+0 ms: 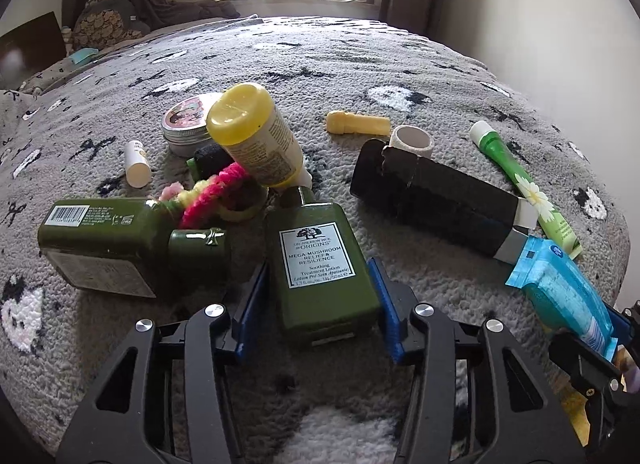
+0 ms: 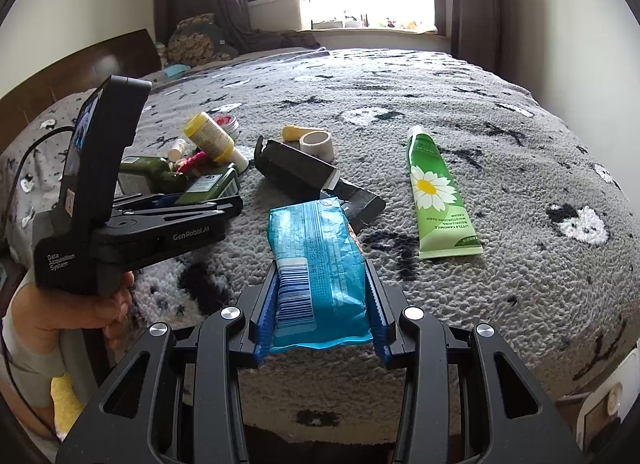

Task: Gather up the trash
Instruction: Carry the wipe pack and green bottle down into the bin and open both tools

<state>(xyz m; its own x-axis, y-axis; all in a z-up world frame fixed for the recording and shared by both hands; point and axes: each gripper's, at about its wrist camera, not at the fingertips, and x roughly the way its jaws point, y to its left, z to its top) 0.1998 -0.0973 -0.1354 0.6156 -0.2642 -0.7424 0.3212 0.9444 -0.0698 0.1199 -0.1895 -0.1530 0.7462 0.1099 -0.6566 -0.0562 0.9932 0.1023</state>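
My left gripper (image 1: 320, 288) is shut on a dark green Origins lotion bottle (image 1: 320, 264), its blue pads against both sides. The bottle's neck touches a yellow-capped bottle (image 1: 256, 136) that leans over it. My right gripper (image 2: 322, 300) is shut on a blue wipes packet (image 2: 316, 260) and holds it above the grey blanket (image 2: 440, 124). The packet also shows at the right of the left wrist view (image 1: 564, 288). The left gripper with its bottle (image 2: 210, 186) shows at the left of the right wrist view.
On the blanket lie a second green bottle (image 1: 104, 244), pink and yellow pipe cleaners (image 1: 212, 192), a round tin (image 1: 186, 124), a small white tube (image 1: 136, 164), a black box (image 1: 436, 200), a tape roll (image 1: 412, 142), a yellow cap piece (image 1: 356, 122) and a green daisy cream tube (image 2: 436, 192).
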